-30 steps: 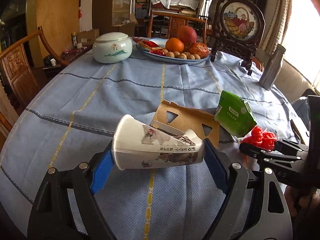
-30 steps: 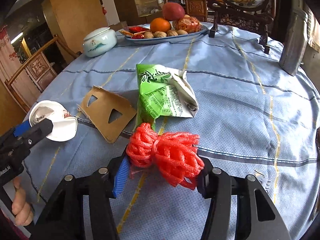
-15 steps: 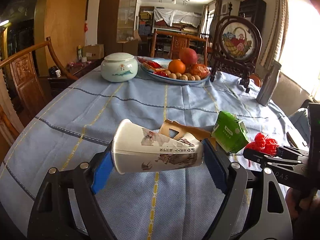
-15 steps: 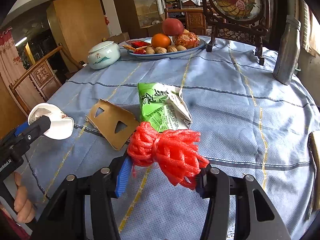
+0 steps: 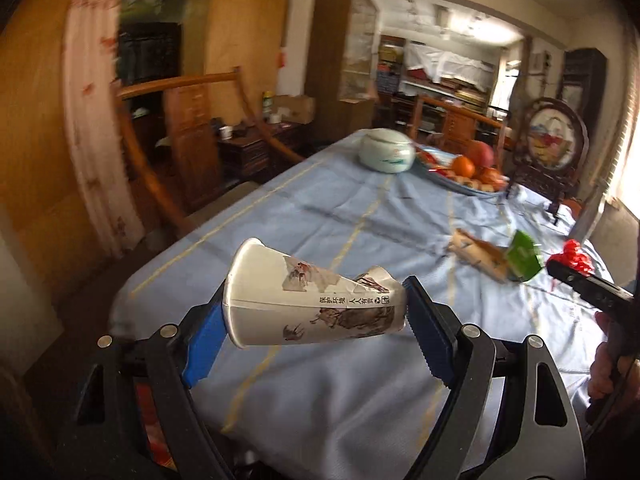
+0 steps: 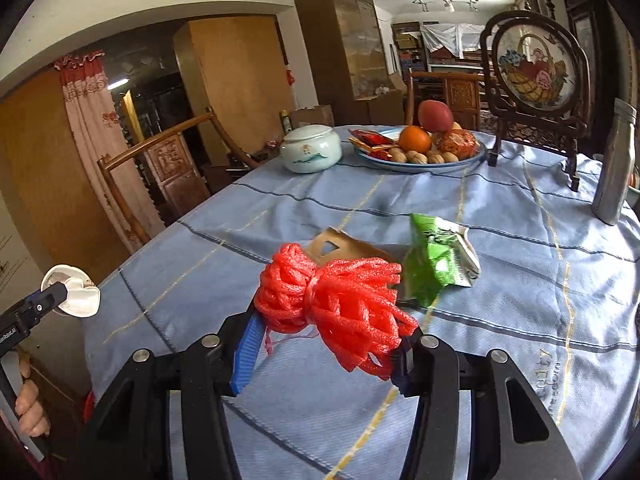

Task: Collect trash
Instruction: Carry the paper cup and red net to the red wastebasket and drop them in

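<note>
In the left wrist view, a crushed white paper cup [image 5: 316, 304] is pinched on its side between the fingers of the left gripper [image 5: 312, 320], at the lower centre of the frame. Its rim faces left and its printed side faces the camera. It is held in the air, off the blue-clothed surface [image 5: 360, 216], near the surface's edge.

In the right wrist view, a bundle of red foam netting [image 6: 336, 304] is clamped between the fingers of the right gripper [image 6: 324, 344], at the centre of the frame and lifted off the cloth.

Left lying on the surface, just beyond the netting, are a piece of brown cardboard [image 6: 340, 248] with cut-out holes and a crumpled green carton [image 6: 436, 264]; the two are seen touching or overlapping.

Toward the upper centre of that frame, a white lidded jar [image 6: 310, 150] is seen beside a fruit plate [image 6: 424, 148]. A framed embroidered screen [image 6: 534, 68] stands at the upper right, with a metal bottle [image 6: 614, 160] at the right edge.
</note>
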